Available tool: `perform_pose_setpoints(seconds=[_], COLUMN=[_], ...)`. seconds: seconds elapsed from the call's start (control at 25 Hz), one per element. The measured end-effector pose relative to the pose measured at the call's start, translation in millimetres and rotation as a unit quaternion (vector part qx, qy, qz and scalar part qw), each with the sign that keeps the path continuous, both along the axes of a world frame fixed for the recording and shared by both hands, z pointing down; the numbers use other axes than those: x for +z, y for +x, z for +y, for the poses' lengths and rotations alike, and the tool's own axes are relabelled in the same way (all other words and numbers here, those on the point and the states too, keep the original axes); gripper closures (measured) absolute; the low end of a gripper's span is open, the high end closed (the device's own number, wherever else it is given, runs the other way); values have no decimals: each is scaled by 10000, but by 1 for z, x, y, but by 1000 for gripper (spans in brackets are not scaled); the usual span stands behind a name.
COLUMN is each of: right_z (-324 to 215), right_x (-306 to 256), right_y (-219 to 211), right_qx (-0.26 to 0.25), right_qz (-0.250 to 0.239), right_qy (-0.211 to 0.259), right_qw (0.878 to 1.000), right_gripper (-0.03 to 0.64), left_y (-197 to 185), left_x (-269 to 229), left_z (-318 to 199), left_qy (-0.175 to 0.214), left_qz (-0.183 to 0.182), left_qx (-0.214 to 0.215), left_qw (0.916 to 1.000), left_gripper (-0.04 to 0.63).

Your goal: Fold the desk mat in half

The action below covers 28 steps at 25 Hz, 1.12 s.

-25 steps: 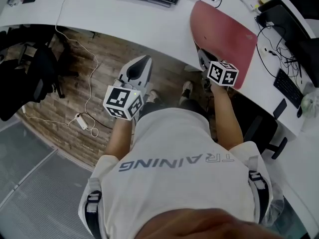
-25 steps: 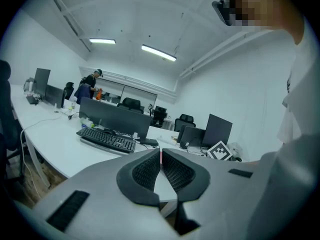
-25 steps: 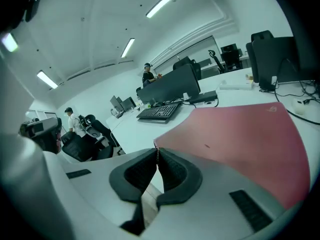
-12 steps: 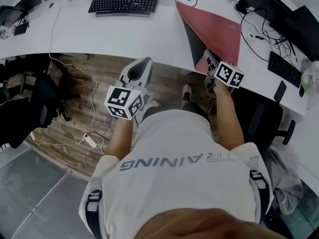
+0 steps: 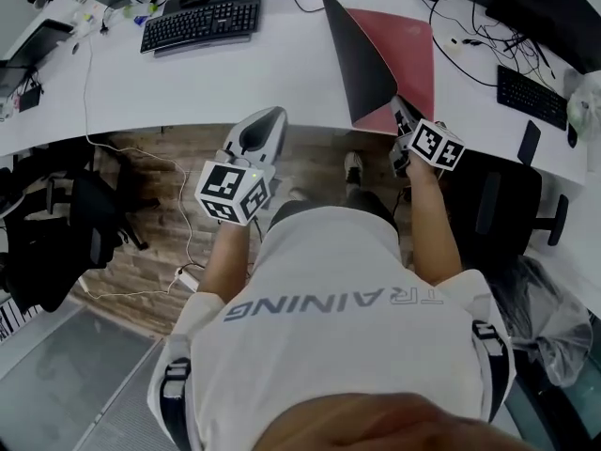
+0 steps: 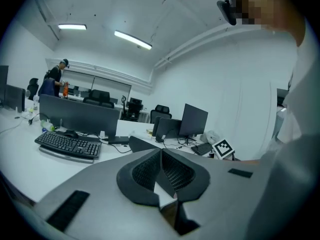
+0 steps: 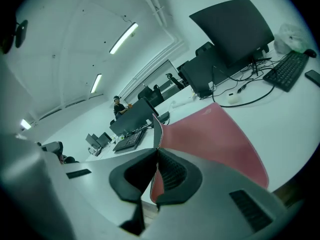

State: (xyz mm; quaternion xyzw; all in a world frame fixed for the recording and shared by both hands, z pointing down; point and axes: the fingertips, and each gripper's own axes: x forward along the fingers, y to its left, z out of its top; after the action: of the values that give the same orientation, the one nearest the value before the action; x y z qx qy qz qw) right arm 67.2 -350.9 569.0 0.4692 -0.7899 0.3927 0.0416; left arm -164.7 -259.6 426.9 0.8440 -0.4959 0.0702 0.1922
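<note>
White shirt fabric fills the nearest part of the head view, with both our forearms reaching forward from it. Our left gripper hovers over the wooden floor, just short of the edge of the white desk. In its own view its jaws are pressed together with nothing between them. Our right gripper is at the desk's near edge, clamped on the near edge of the desk mat. The right gripper view shows the thin mat pinched between the two dark pads. The mat sits on the right part of the desk. The held side rises off the surface with its dark underside facing left, while the red face farther right lies on the desk. Beyond the left gripper a black keyboard rests on the desk, well apart from the mat. To the mat's right lie cables and a second keyboard. Farther off, the left gripper view shows dark monitors and a person standing at the back of the office.
</note>
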Motion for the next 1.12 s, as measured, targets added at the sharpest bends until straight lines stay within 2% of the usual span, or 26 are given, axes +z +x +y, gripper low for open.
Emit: perform_pose_setpoints(seconds=[0.44,0.92,1.12], right_z=[2,20,30], right_x=[30,66,75], right_y=[70,128,144], right_qx=[697,1219,1230], right_qz=[114,488,942], right_qy=[-231,-604,-638], right_qw=[9972,9895,9859], right_gripper=[586,585,584], left_y=[47,92,109], left_x=[10,17,20], left_z=[-21,-42,-51], left_qy=[-146,-178,-199], left_qz=[-162,-104,-101], left_qx=[472,950,1151], left_qw=[9986,9953,9931], left_gripper=[557,557,557])
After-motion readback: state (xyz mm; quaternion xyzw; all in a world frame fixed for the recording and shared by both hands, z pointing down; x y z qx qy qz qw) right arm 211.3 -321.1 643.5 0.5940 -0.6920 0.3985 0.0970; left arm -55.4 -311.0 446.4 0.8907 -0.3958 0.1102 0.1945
